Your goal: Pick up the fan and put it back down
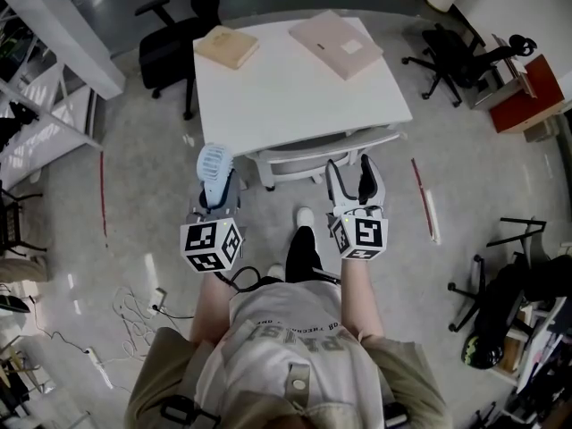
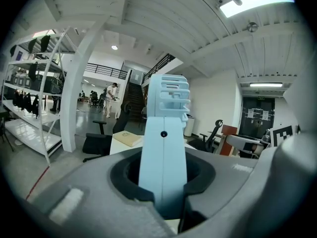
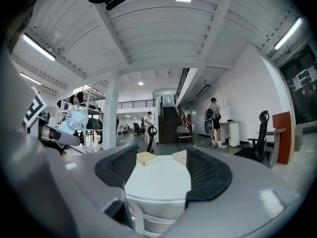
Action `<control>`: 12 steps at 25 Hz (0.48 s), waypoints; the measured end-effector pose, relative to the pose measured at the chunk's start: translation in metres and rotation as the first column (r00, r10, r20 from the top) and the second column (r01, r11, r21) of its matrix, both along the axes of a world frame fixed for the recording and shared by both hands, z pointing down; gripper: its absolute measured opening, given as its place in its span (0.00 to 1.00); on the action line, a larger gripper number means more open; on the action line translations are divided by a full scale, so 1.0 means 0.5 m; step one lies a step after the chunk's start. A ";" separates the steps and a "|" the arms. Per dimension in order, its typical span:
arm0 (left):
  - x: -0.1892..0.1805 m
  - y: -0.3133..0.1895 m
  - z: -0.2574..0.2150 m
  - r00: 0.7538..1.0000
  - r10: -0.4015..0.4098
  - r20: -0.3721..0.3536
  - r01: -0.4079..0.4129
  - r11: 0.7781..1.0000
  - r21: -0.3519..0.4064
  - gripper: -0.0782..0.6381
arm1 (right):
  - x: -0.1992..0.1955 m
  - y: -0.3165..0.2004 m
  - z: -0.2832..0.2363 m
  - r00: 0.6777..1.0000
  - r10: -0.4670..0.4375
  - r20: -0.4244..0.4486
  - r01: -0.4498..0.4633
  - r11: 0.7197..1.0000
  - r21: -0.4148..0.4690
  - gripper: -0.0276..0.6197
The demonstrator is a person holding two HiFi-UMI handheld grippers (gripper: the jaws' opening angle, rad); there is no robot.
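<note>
My left gripper (image 1: 220, 189) is shut on the handle of a small pale-blue hand fan (image 1: 214, 170), whose round head points toward the white table (image 1: 268, 88). In the left gripper view the fan (image 2: 166, 138) stands upright between the dark pads, its grille head at the top. My right gripper (image 1: 355, 184) hangs open beside it with nothing between its fingers, in front of the table's near edge. In the right gripper view the fan (image 3: 77, 119) shows small at the left, and the tabletop (image 3: 161, 180) lies between the two black pads (image 3: 116, 167).
A tan box (image 1: 226, 46) and a pinkish flat package (image 1: 336, 43) lie on the far part of the table. A white chair (image 1: 308, 159) is tucked under the near edge. Black office chairs (image 1: 174, 38) stand at the left and right (image 1: 456, 56). Cables (image 1: 134, 315) trail on the floor at the left.
</note>
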State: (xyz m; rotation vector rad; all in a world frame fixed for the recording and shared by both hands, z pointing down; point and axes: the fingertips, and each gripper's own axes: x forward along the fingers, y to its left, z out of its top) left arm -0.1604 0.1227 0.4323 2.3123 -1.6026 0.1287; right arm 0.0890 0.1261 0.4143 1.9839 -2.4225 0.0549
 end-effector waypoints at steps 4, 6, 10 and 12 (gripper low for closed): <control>0.020 -0.070 -0.008 1.000 -0.016 -0.008 0.016 1.000 0.008 0.25 | 0.026 -0.060 0.000 0.999 -0.014 -0.035 0.014 1.000 -0.001 0.49; 0.030 -0.107 -0.014 0.999 -0.028 -0.015 0.028 1.000 0.013 0.25 | 0.043 -0.091 0.000 0.999 -0.018 -0.046 0.017 1.000 -0.003 0.49; 0.058 -0.175 -0.023 0.999 -0.051 -0.017 0.052 0.998 0.022 0.25 | 0.078 -0.162 -0.002 0.998 -0.033 -0.054 0.033 0.999 -0.008 0.49; 0.075 -0.211 -0.028 0.998 -0.057 -0.014 0.057 0.998 0.023 0.25 | 0.092 -0.202 -0.006 0.997 -0.046 -0.056 0.046 0.999 -0.011 0.49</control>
